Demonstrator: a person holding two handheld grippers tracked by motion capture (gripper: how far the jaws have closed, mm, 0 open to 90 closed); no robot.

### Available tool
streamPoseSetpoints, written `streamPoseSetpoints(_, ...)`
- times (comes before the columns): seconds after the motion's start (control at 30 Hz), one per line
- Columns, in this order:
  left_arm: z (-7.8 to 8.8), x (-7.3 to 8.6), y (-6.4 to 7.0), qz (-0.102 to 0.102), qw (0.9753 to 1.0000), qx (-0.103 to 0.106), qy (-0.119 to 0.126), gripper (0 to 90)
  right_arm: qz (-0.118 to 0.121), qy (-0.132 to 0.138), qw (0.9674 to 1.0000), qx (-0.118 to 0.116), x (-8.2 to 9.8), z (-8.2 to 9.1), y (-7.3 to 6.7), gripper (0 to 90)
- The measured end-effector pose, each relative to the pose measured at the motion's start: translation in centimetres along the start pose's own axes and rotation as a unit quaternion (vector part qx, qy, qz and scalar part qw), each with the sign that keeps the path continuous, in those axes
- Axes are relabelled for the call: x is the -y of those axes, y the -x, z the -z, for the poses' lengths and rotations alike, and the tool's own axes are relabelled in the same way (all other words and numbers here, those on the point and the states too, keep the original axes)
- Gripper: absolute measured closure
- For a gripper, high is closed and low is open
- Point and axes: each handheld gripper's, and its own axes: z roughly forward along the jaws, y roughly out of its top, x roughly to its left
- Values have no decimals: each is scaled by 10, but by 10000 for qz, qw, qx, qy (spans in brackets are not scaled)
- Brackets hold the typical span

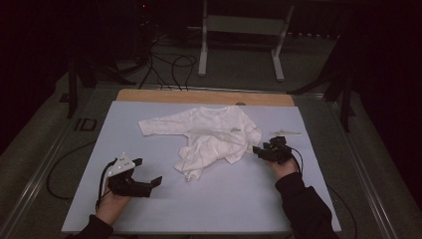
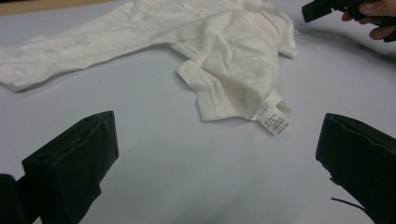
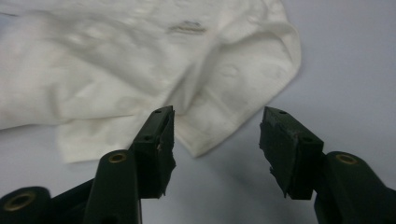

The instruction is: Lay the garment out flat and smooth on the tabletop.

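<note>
A small white long-sleeved garment (image 1: 214, 134) lies crumpled on the pale mat (image 1: 224, 199), one sleeve stretched toward the left. My left gripper (image 1: 148, 171) hovers over bare mat near the front left, open wide, well short of the cloth. In the left gripper view the garment (image 2: 224, 56) lies ahead of my left gripper (image 2: 215, 154), its care label (image 2: 273, 122) facing me. My right gripper (image 1: 259, 150) is at the garment's right edge. In the right gripper view my right gripper (image 3: 217, 135) has its jaws apart, with a corner of the garment (image 3: 116, 70) just beyond and between them, not pinched.
A strip of wooden tabletop (image 1: 199, 95) shows behind the mat. A thin white item (image 1: 284, 132) lies on the mat beyond my right hand. Cables (image 1: 169, 64) and a white metal stand (image 1: 239, 30) are on the floor behind the table.
</note>
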Motion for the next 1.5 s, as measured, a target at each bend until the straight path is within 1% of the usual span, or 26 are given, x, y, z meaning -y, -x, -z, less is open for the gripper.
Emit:
streamPoseSetpoints(0.03,1,1,2,-2,10000,-18,35,0,-51,-20,10000,41,0,-3,0,459)
streamPoseSetpoints(0.07,1,3,4,14,10000,10,68,0,-113,-39,9999,90,1,-7,1,469)
streamPoseSetpoints(0.1,1,4,5,-14,10000,38,51,0,-177,-61,9998,114,1,-10,1,475)
streamPoseSetpoints(0.17,1,8,8,-36,10000,43,43,0,-153,-116,9995,253,1,-15,-1,477)
streamPoseSetpoints(0.23,1,11,9,-18,10000,43,61,0,-172,-131,9993,311,1,-20,-3,486)
streamPoseSetpoints(0.27,2,13,10,-5,10000,43,70,0,-139,-160,9992,339,2,-23,-5,494)
streamPoseSetpoints(0.3,2,14,11,18,9999,58,92,0,-68,-149,9989,447,2,-23,-7,503)
streamPoseSetpoints(0.33,3,16,12,21,10000,64,69,0,-31,-151,9986,506,1,-24,-9,504)
streamPoseSetpoints(0.47,4,19,15,38,9999,75,65,0,63,-162,9977,651,2,-25,-15,542)
streamPoseSetpoints(0.53,5,20,15,49,9999,85,100,0,96,-158,9980,605,3,-25,-17,557)
streamPoseSetpoints(0.6,6,20,15,52,9999,117,109,0,133,-164,9982,567,4,-25,-20,609)
streamPoseSetpoints(0.63,6,20,15,70,9998,111,116,0,173,-167,9982,549,4,-25,-21,648)
streamPoseSetpoints(0.67,6,20,15,84,9998,115,129,0,185,-163,9984,508,4,-25,-22,710)
streamPoseSetpoints(0.73,6,21,15,109,9998,117,135,0,207,-170,9990,350,4,-25,-24,835)
streamPoseSetpoints(0.77,6,22,14,128,9997,127,144,0,202,-180,9992,304,4,-25,-25,863)
streamPoseSetpoints(0.83,6,22,14,140,9997,140,146,0,278,-211,9988,331,2,-25,-26,880)
streamPoseSetpoints(0.9,6,22,13,154,9996,144,160,0,186,-252,9992,261,1,-23,-22,883)
streamPoseSetpoints(1.0,7,22,11,183,9996,130,198,0,155,-262,9990,342,0,-19,-14,884)
streamPoseSetpoints(1.07,8,23,10,194,9995,107,208,0,156,-283,9986,430,-1,-16,-8,884)
streamPoseSetpoints(1.2,8,23,8,207,9995,106,210,0,-9,-272,9978,606,-4,-13,5,885)
streamPoseSetpoints(1.27,8,23,8,218,9995,107,212,0,7,-256,9969,747,-7,-11,11,885)
streamPoseSetpoints(1.33,8,23,7,218,9995,101,205,0,-70,-199,9963,827,-11,-8,16,885)
streamPoseSetpoints(1.4,8,23,7,201,9996,103,195,0,-70,-122,9957,921,-16,-4,21,885)
streamPoseSetpoints(1.5,8,23,7,214,9995,112,208,0,-152,50,9953,959,-27,3,24,885)
